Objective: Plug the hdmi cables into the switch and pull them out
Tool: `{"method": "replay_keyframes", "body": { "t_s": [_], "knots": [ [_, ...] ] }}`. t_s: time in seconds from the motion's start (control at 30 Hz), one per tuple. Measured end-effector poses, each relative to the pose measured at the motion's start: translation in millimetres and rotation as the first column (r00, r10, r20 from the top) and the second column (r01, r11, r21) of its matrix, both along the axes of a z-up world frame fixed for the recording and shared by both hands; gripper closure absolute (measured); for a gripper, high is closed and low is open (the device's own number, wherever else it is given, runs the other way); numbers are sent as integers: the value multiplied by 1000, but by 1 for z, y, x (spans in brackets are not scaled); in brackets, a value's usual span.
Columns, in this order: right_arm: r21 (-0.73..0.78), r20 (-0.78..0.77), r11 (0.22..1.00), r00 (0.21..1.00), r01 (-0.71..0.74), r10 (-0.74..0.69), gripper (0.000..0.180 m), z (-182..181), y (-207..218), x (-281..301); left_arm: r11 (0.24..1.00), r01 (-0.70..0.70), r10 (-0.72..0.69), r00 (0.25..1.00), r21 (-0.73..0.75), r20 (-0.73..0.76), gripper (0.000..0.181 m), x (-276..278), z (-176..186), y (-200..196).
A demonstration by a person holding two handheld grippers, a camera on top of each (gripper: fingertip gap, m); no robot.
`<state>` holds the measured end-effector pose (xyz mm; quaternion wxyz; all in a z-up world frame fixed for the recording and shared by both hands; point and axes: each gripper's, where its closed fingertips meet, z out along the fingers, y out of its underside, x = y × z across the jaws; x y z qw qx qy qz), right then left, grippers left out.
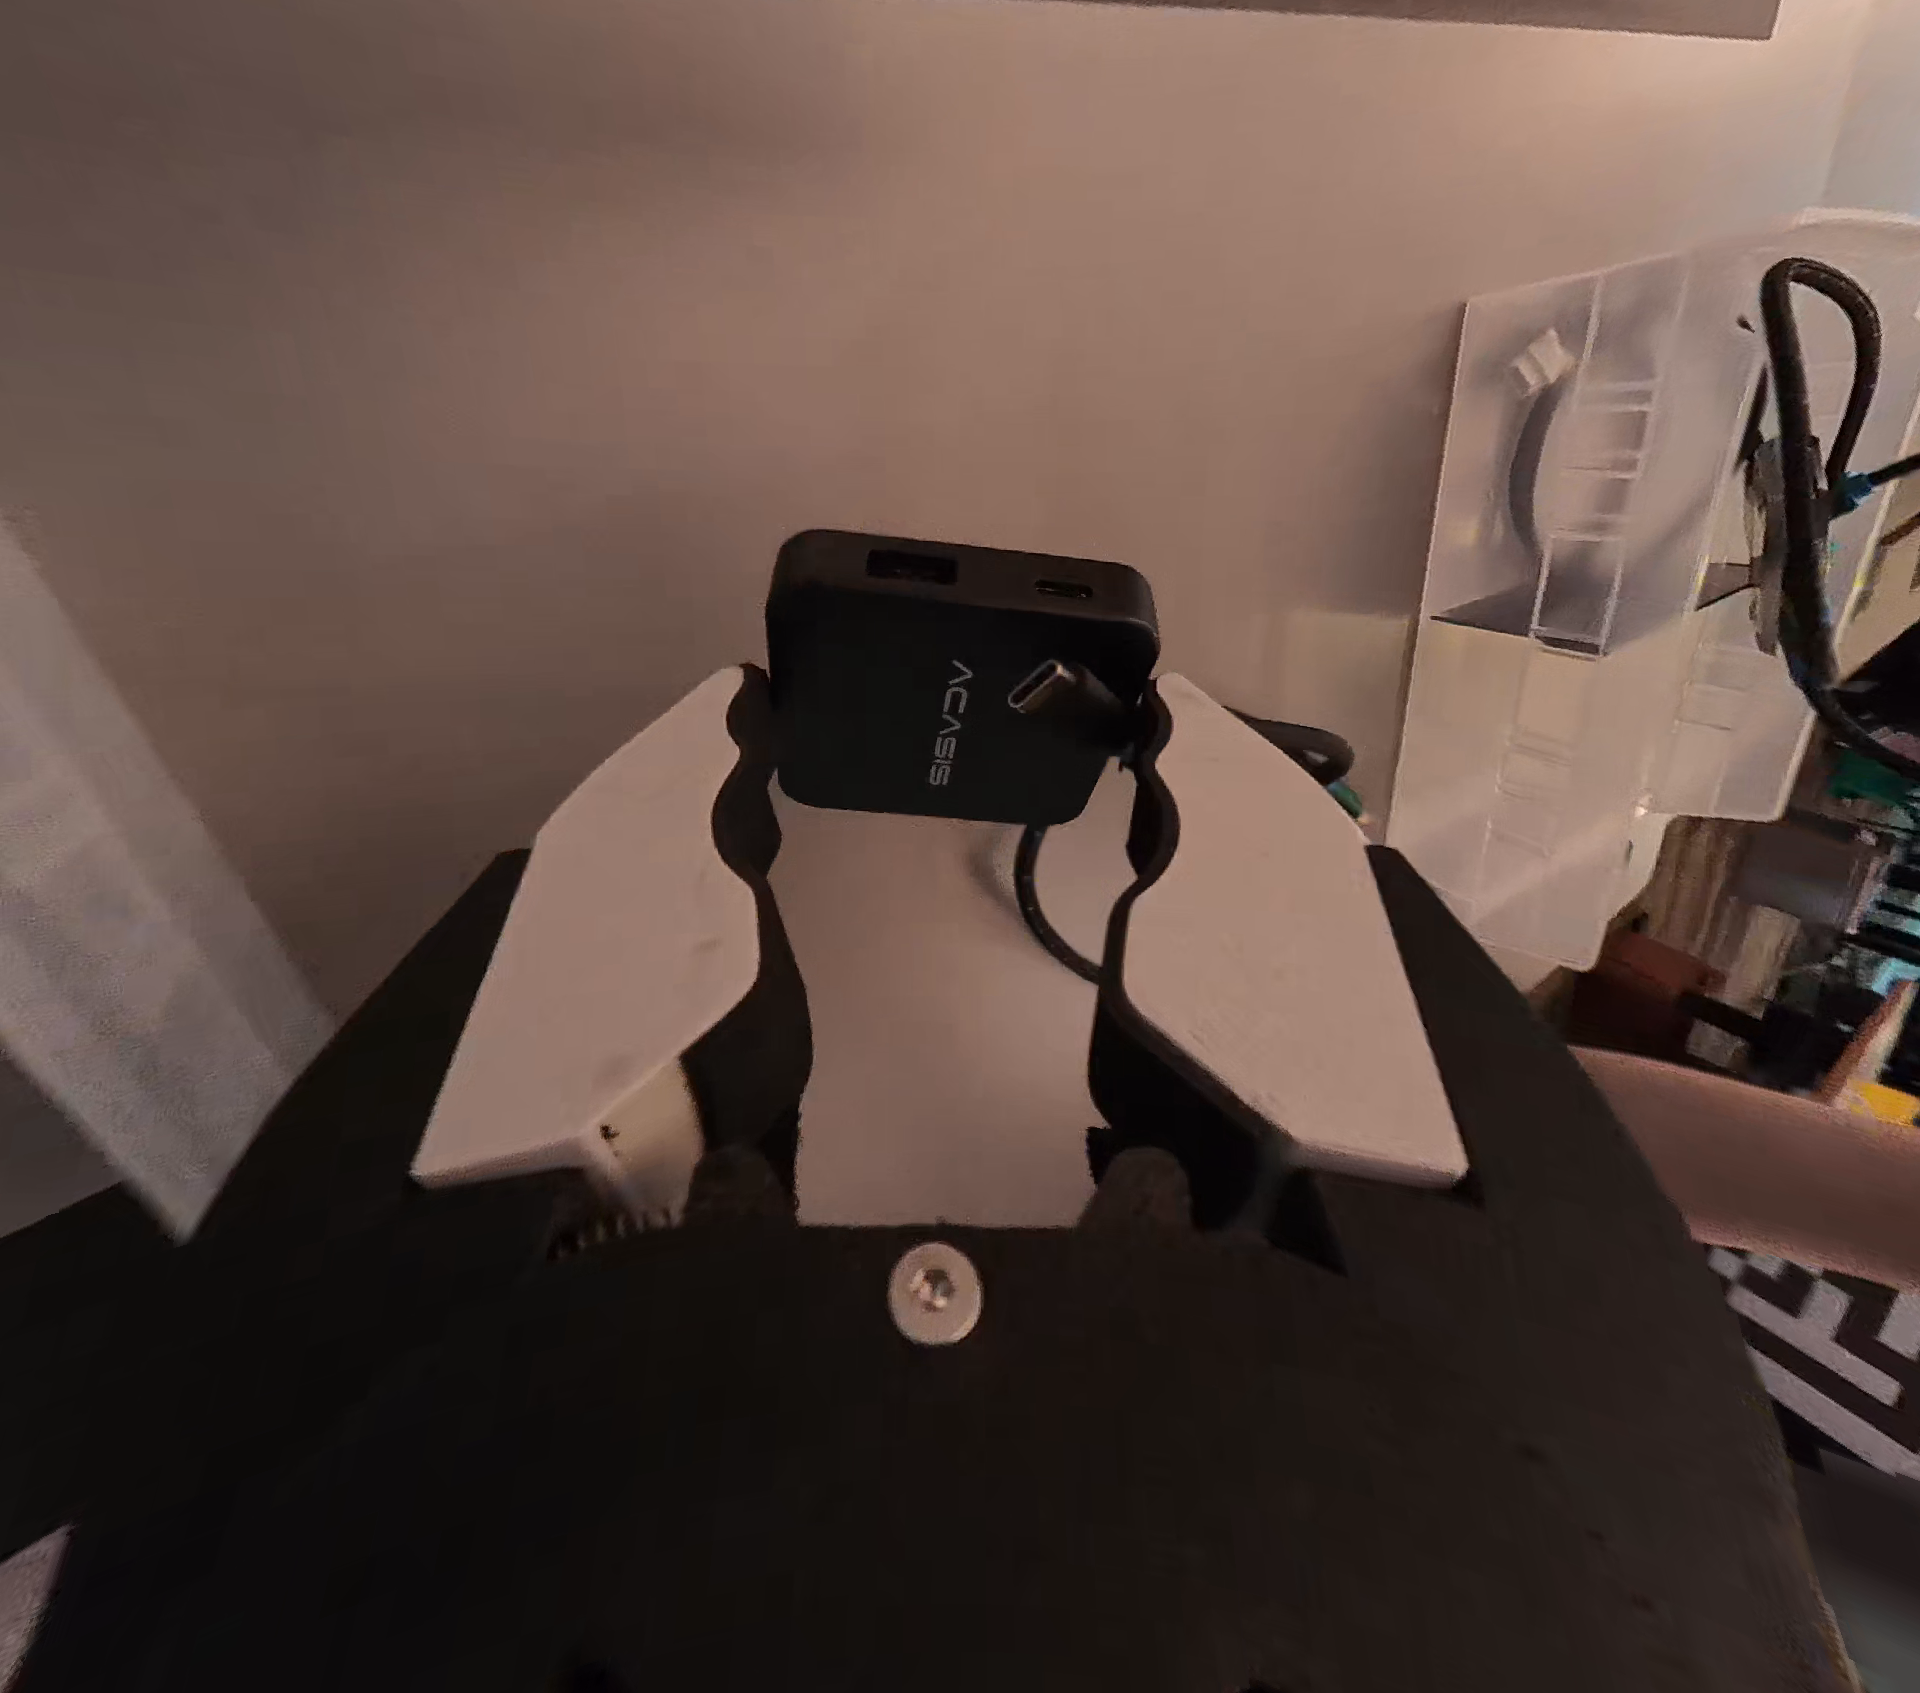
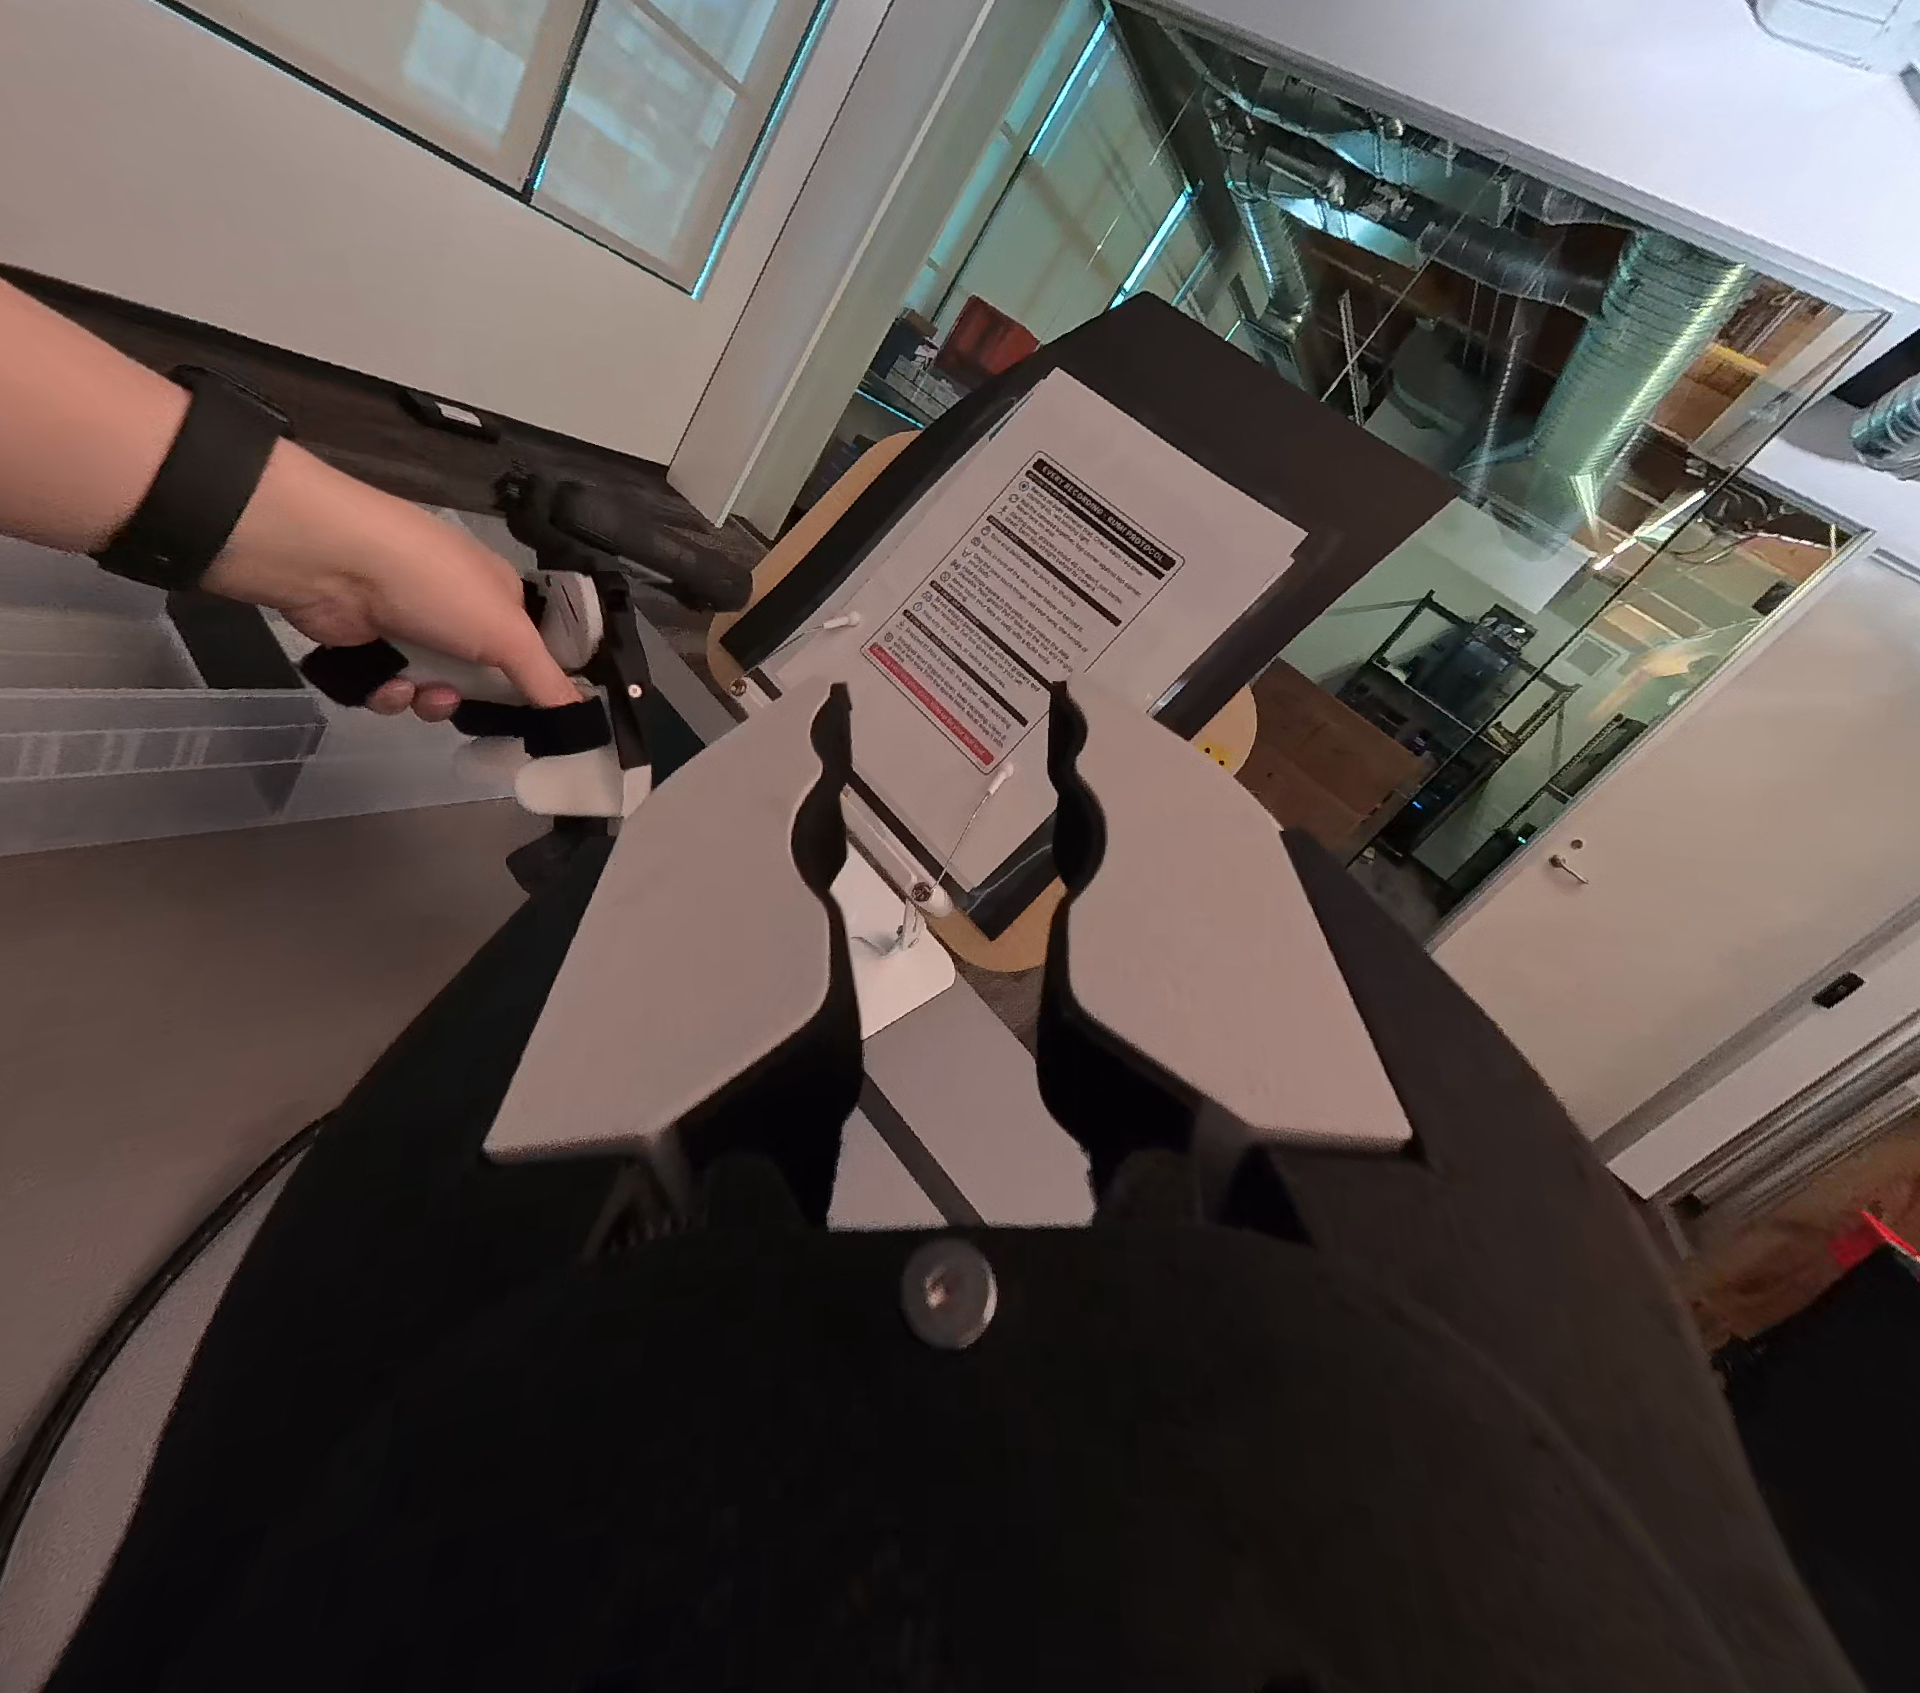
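Switch [image 1: 961, 677], small and black, sits pinched in the left gripper [image 1: 951, 698]; the right gripper [image 2: 948, 698] is spread, holding nothing.

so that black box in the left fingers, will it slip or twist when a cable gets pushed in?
Probably twists: the fingers pinch only the near corners of the black box. Its smooth case may slip. Its thin cord hangs limp, so little drag.
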<state>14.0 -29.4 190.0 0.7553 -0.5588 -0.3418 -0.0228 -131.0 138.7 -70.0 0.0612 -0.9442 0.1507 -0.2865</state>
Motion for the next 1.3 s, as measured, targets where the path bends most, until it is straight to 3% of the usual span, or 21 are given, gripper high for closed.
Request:
{"method": "replay_keyframes", "body": {
  "t_s": [0.23, 0.37, 0.47, 0.53, 0.63, 0.7, 0.8, 0.97, 1.03, 1.1, 1.17, 1.2, 1.27, 1.3],
  "knots": [
    [-73, -4, 997, 1000, -28, 27, 143, -10, 2, 8, 1000, 17, -15, 998, -24, 64, 115, 25, 3, -10],
    [-198, -12, 978, 998, -63, 62, 141, -32, 15, 1, 1000, -4, 9, 935, -15, 355, 115, 53, 46, -17],
    [-252, 2, 966, 999, -52, 54, 140, -46, 28, -4, 999, -24, 34, 750, -24, 661, 115, 68, 103, -28],
    [-187, -17, 982, 1000, 9, -12, 140, -40, 38, -1, 999, -23, 32, 531, -24, 847, 115, 68, 151, -39],
    [-141, -68, 984, 993, -107, 98, 135, -37, 35, -30, 999, -43, 14, 261, -3, 965, 116, 56, 195, -58],
    [-133, -73, 972, 980, -192, 184, 127, -41, 31, -56, 999, -33, 19, 164, -13, 986, 116, 53, 201, -72],
    [-80, 34, 982, 984, -171, 174, 127, -55, 35, -82, 995, 75, 59, 3, -59, 998, 116, 52, 205, -95],
    [0, 173, 999, 984, -46, 45, 154, -76, 49, -100, 979, 200, 63, -87, -45, 994, 115, 60, 199, -124],
    [89, 241, 995, 969, 33, -54, 164, -75, 50, -90, 976, 214, 48, -61, -34, 997, 115, 60, 191, -128],
    [85, 256, 995, 964, 51, -71, 165, -81, 55, -87, 992, 126, -32, 34, 28, 999, 122, 55, 184, -122],
    [63, 307, 990, 941, 126, -139, 165, -94, 68, -82, 983, -42, -165, 209, 177, 964, 125, 42, 179, -109],
    [41, 338, 989, 930, 143, -148, 165, -105, 74, -83, 956, -115, -218, 330, 268, 918, 113, 34, 177, -101],
    [-34, 403, 987, 906, 154, -128, 165, -134, 87, -91, 857, -216, -294, 539, 467, 790, 103, 12, 180, -87],
    [-64, 449, 986, 887, 153, -109, 165, -152, 92, -97, 799, -250, -317, 598, 547, 736, 104, -1, 188, -85]
  ]
}}
